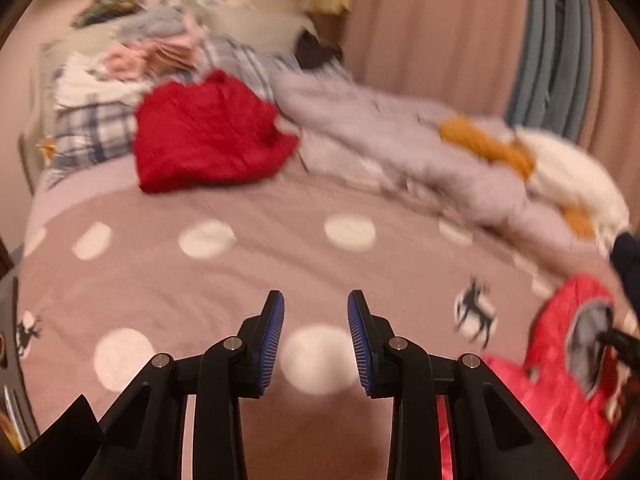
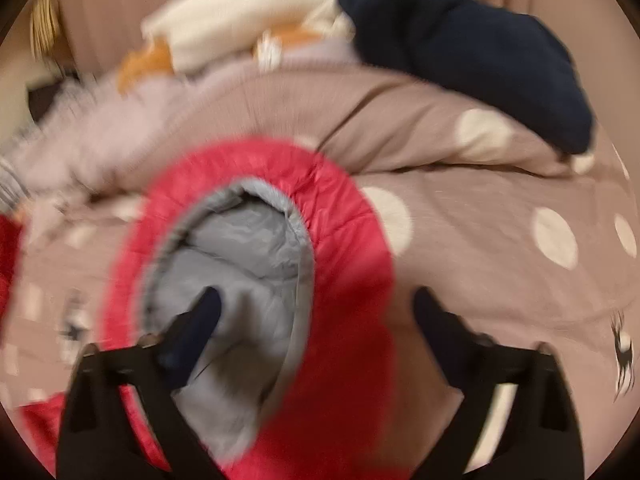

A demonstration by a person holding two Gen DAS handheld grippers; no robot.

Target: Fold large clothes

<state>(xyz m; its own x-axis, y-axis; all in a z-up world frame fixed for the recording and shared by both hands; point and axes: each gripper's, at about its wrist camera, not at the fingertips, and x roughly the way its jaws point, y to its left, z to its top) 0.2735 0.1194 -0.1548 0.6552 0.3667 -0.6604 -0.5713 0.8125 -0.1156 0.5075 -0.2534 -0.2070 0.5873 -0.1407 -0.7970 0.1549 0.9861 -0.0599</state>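
Note:
A red padded jacket with grey lining (image 2: 340, 280) lies on the polka-dot bed cover; it also shows at the lower right of the left wrist view (image 1: 560, 380). My right gripper (image 2: 316, 312) is open, its jaws wide apart over the jacket's grey-lined opening (image 2: 240, 256), the left finger on the lining. The view is blurred. My left gripper (image 1: 316, 320) is open and empty above the bare bed cover (image 1: 240, 280), left of the jacket. A second red garment (image 1: 208, 136) lies folded further back.
A lilac duvet (image 1: 400, 140) is heaped along the far side with white and orange items (image 1: 560, 168) on it. A dark navy garment (image 2: 472, 52) lies on a pillow. Piled clothes (image 1: 132, 56) and a plaid pillow sit at the back left. Curtains stand behind.

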